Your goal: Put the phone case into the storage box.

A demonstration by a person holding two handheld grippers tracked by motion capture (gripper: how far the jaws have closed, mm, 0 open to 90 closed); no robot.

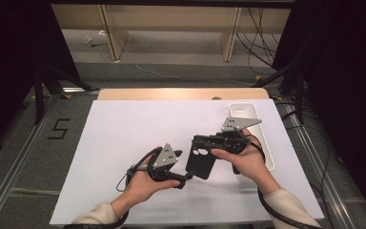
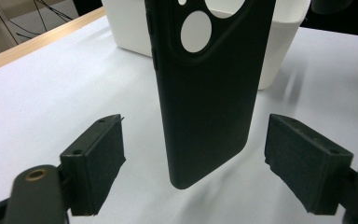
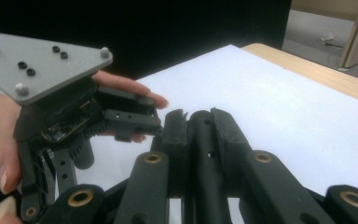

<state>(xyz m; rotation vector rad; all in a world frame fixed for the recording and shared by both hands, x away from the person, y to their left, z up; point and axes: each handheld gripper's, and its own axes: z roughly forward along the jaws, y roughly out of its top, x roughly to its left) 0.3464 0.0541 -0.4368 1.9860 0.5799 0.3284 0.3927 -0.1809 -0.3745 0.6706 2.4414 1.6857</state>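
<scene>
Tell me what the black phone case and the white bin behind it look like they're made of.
The phone case looks like soft matte silicone or rubbery plastic: an even, dull black surface with rounded edges and no glare. The bin appears to be hard moulded plastic, smooth and slightly glossy white, with thin walls and rounded corners. Neither can be confirmed by look alone.

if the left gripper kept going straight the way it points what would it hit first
Most likely the black phone case, which hangs between its open jaws, held at its upper end by the right gripper. Past the case stands the white bin. The depth between them is hard to judge.
</scene>
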